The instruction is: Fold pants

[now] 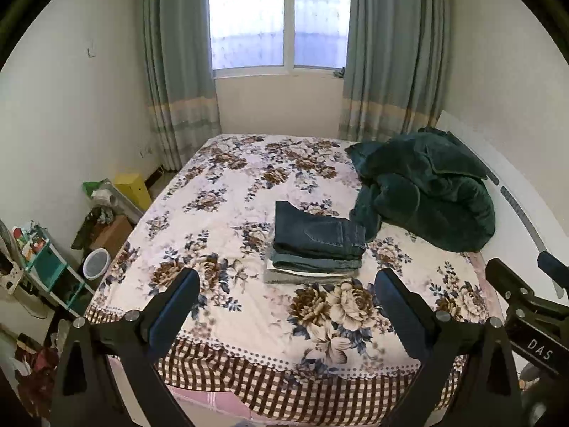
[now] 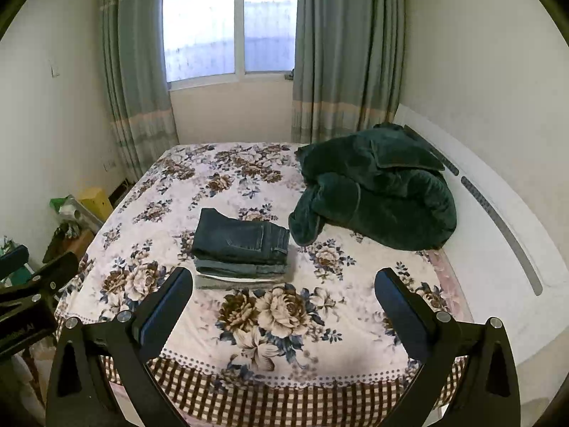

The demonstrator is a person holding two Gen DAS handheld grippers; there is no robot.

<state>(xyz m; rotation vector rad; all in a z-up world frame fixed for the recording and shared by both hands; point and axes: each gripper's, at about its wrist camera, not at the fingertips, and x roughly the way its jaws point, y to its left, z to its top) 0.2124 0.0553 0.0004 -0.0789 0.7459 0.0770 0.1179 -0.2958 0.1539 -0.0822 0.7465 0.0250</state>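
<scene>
Bed (image 1: 249, 192) takes up most of both views, covered by a pale floral sheet with brown-and-white check along the near edge. Folded dark blue jeans (image 1: 316, 233) sit near the middle of the bed, on top of a small stack of folded garments (image 1: 313, 270); at least two more layers show beneath, a greyish-blue one and a pale grey one at the bottom, edges roughly squared. In the right wrist view the same jeans (image 2: 242, 236) lie left of centre, waistband end toward the right. A dark green plush blanket (image 1: 423, 195) is heaped toward the right side of the bed, against the white headboard (image 1: 515, 192); one drooping fold of it comes down just beside the right end of the stack, contact cannot be told. Left tool (image 1: 288, 306) is held over the near edge of the bed, its two fingers spread wide, nothing between them, well short of the stack. Right tool (image 2: 284, 302) is the same: fingers wide apart, empty, above the near floral border. Each tool's body shows at the edge of the other's view, side by side. Behind the bed, a window (image 1: 281, 17) with grey-green curtains (image 1: 177, 71) drawn to both sides. On the floor left of the bed: a yellow box (image 1: 133, 190), a white bucket (image 1: 96, 263), a teal shelf unit (image 1: 49, 267) and mixed clutter too small to sort.
</scene>
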